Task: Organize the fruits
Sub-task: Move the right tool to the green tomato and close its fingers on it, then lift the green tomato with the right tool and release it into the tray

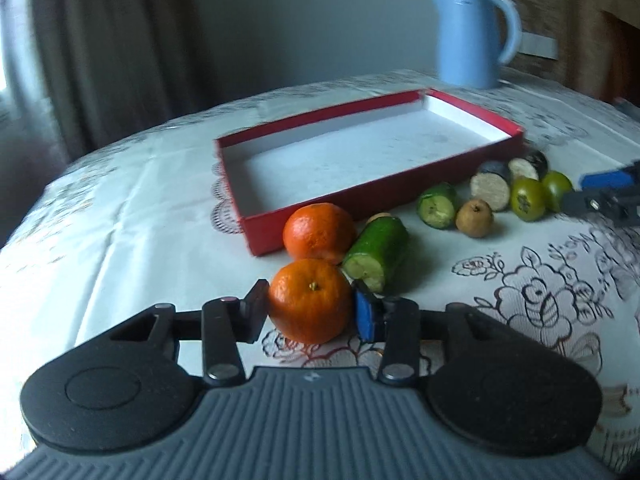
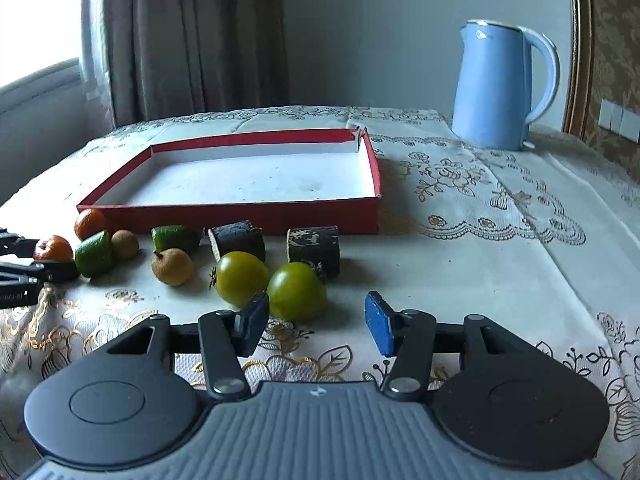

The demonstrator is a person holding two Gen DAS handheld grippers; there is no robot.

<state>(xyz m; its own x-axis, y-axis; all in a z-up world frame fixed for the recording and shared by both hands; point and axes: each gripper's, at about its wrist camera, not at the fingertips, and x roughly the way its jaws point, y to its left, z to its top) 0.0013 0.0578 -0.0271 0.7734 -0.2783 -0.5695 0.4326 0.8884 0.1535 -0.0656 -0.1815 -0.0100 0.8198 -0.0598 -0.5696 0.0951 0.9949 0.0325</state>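
Note:
My left gripper (image 1: 312, 308) is shut on a mandarin (image 1: 310, 300), its black and blue pads pressing the fruit's two sides on the tablecloth. A second mandarin (image 1: 318, 232) and a green cut cucumber piece (image 1: 378, 256) lie just behind it, against the front wall of the red box (image 1: 360, 196), whose white inside holds nothing. My right gripper (image 2: 316, 324) stands open above the cloth. Two green tomatoes (image 2: 296, 292) (image 2: 242, 276) lie just ahead of its left finger. Two dark cut cylinders (image 2: 238, 240) (image 2: 314, 246) sit behind the tomatoes.
Two small brown fruits (image 2: 172, 266) (image 2: 125, 244) and another green piece (image 2: 174, 236) lie in the row before the box. A blue kettle (image 2: 496, 84) stands at the back right. A curtain hangs behind the table, which carries a lace flowered cloth (image 2: 480, 240).

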